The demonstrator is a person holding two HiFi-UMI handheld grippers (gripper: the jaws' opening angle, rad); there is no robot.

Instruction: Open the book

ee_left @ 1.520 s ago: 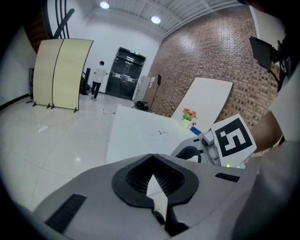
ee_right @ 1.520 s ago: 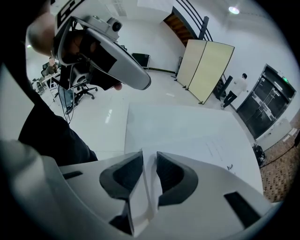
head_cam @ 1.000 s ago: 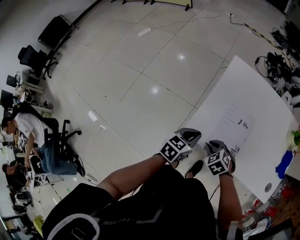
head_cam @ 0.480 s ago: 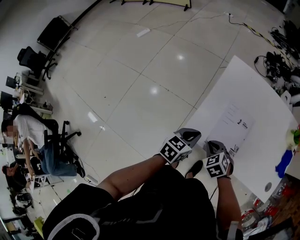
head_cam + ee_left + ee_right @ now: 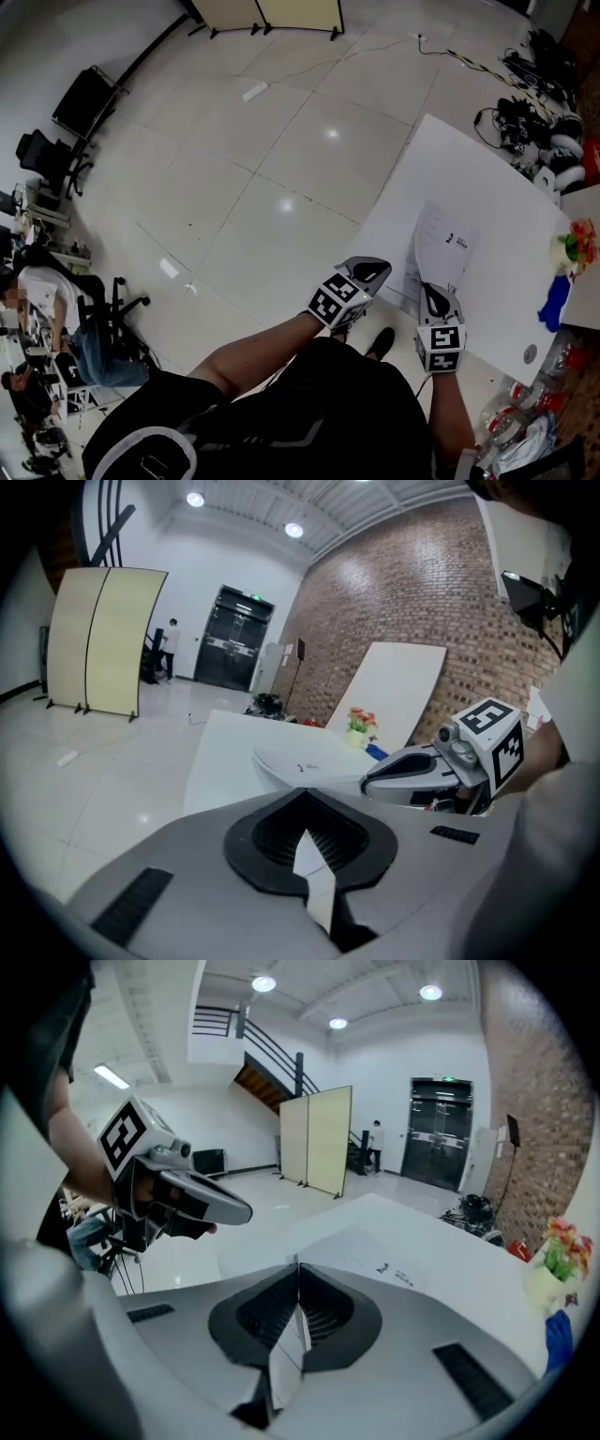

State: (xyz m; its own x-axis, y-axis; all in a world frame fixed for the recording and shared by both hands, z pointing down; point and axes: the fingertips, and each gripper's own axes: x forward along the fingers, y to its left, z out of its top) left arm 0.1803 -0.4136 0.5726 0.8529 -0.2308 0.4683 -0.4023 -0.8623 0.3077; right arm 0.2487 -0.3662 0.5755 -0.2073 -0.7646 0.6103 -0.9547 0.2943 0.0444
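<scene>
- In the head view: finds the book (image 5: 445, 242) on the white counter (image 5: 492, 169), ahead of both sets of jaws, with its long axis running away from them. Puts the right gripper (image 5: 432, 292) at the book's near edge, touching it. Puts the left gripper (image 5: 380, 269) just beside that edge, off to the left by the counter's rim.
- In the left gripper view: shows the jaws pressed together, with only a thin white sliver in the seam; cannot tell whether that is paper. Places the book (image 5: 300, 761) just ahead and slightly right of the tips, its top sheet bowed upward toward the right gripper (image 5: 370, 782).
- In the right gripper view: shows the jaws closed on a thin white sheet, seemingly the near edge of the book's top sheet, with the rest of the book (image 5: 375, 1251) straight ahead.
- Judging from all three: makes the right gripper the nearer one for swinging the top sheet open, and leaves the left free to steady the pages beneath.
</scene>
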